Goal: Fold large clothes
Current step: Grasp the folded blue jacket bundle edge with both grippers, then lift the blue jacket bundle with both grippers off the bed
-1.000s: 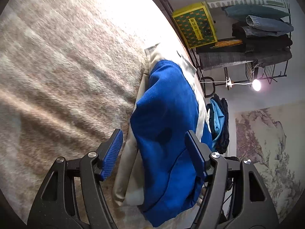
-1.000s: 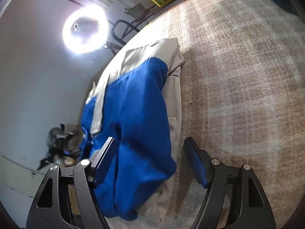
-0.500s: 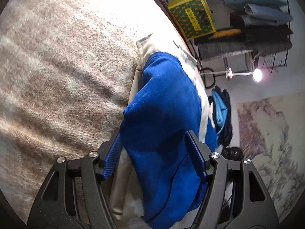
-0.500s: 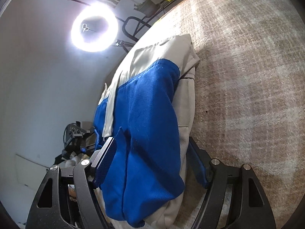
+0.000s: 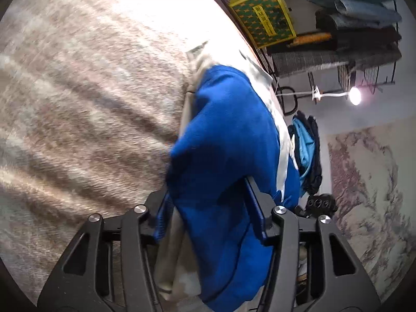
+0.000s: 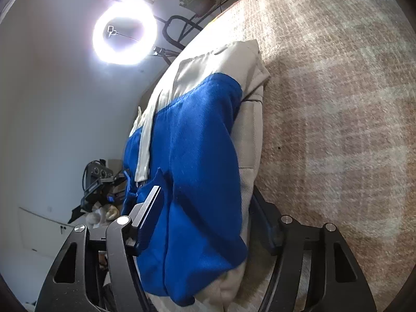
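At the blanket's (image 5: 78, 91) edge, both grippers (image 5: 208, 208) (image 6: 205, 215) clamp the folded garment (image 6: 197, 156).

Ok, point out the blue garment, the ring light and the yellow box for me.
blue garment (image 5: 228, 135), left wrist view, middle of the blue panel.
ring light (image 6: 124, 32), right wrist view, on the glowing ring's lower edge.
yellow box (image 5: 262, 17), left wrist view, centre of its patterned green face.

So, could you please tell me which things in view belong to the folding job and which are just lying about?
In the job:
- blue and beige garment
- left gripper
- right gripper
- plaid blanket it lies on

Just lying about:
- ring light
- yellow-edged box
- folded clothes on the rack
- small lamp
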The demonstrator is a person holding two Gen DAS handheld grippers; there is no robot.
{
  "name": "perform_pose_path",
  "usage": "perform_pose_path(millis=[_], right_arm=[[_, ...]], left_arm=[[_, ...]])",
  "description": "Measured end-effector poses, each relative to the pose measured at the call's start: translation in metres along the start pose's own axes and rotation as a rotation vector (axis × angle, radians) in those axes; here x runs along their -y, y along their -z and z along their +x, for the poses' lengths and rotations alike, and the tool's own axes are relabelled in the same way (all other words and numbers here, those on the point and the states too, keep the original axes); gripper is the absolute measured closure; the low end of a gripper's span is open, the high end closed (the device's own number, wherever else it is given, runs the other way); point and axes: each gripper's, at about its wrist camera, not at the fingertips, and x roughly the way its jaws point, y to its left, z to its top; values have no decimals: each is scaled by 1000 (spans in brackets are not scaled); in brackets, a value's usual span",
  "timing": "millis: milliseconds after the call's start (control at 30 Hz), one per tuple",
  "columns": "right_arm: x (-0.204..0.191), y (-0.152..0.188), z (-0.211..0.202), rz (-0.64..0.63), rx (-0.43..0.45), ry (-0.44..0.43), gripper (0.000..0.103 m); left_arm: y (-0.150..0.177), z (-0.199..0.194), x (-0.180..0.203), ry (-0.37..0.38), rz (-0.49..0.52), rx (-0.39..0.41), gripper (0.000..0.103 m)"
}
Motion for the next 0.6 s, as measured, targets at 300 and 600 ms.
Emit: perform_pose_path(millis=[300,600], right_arm=[[-7,-4,8,-15,29,21,38],[8,-7,3,35,-4,-3,54]], left_arm=[[-8,19,18,-17,41,25,42],[-23,-4,18,-189,76,-42,32]])
